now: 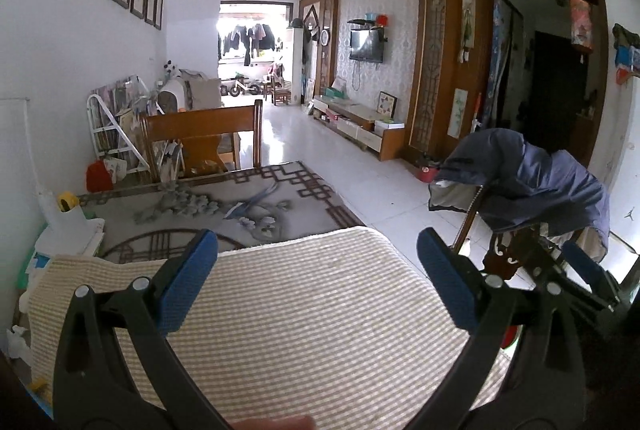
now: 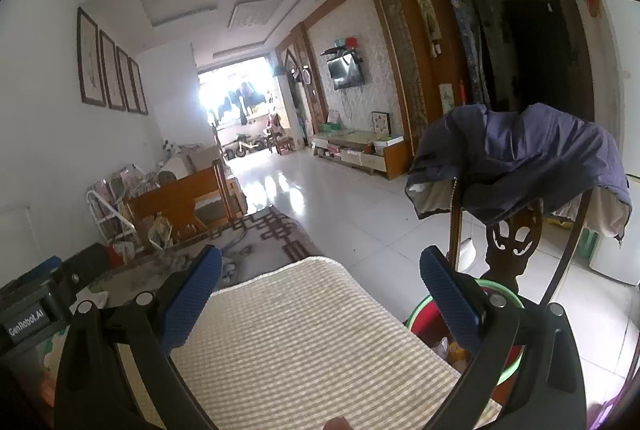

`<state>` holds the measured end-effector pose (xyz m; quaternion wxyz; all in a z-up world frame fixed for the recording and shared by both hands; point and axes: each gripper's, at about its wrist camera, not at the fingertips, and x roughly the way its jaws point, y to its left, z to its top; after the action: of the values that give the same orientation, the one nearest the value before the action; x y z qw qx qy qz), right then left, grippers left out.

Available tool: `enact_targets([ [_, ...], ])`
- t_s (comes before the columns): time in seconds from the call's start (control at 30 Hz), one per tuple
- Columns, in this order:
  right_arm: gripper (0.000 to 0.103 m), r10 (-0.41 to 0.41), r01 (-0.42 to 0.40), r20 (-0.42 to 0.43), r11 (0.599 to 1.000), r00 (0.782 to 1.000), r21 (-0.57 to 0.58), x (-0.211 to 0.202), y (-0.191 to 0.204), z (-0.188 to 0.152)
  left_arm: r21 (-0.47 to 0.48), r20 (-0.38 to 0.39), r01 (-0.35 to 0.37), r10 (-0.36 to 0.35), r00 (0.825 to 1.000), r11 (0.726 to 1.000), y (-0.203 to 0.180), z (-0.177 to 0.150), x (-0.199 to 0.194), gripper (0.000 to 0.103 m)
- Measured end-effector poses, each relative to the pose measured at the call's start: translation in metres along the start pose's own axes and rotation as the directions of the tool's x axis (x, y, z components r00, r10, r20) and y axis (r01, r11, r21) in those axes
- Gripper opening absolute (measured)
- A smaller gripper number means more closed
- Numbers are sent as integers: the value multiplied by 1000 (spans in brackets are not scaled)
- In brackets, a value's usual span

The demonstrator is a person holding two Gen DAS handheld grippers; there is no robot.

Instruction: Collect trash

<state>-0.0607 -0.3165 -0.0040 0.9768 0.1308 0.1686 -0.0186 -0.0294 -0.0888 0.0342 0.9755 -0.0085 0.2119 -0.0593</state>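
Note:
My left gripper (image 1: 318, 270) hangs open over a beige striped mat (image 1: 304, 314) on the table, with nothing between its blue pads. A crumpled white tissue (image 1: 16, 346) lies at the table's left edge. My right gripper (image 2: 322, 290) is also open and empty, above the mat's (image 2: 304, 342) right part. Beside the table, low on the right, stands a red bin with a green rim (image 2: 416, 314), with some scraps (image 2: 450, 350) inside. The right gripper (image 1: 560, 270) shows at the right of the left wrist view; the left gripper's body (image 2: 32, 314) shows at the left of the right wrist view.
A grey patterned tablecloth (image 1: 240, 205) covers the table. A yellow tape roll (image 1: 68, 199) and white papers (image 1: 68, 230) sit at its left. A wooden chair (image 1: 204, 137) stands at the far end. A chair draped with a blue jacket (image 2: 520, 157) stands on the right.

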Motion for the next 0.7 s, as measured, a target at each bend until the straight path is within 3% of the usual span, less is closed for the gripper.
enact_targets([
  [0.7,96,12,-13,-23,999,1000,-35,-1,19,-4,-32,-40,35,-37,999,999,18,-5,0,98],
])
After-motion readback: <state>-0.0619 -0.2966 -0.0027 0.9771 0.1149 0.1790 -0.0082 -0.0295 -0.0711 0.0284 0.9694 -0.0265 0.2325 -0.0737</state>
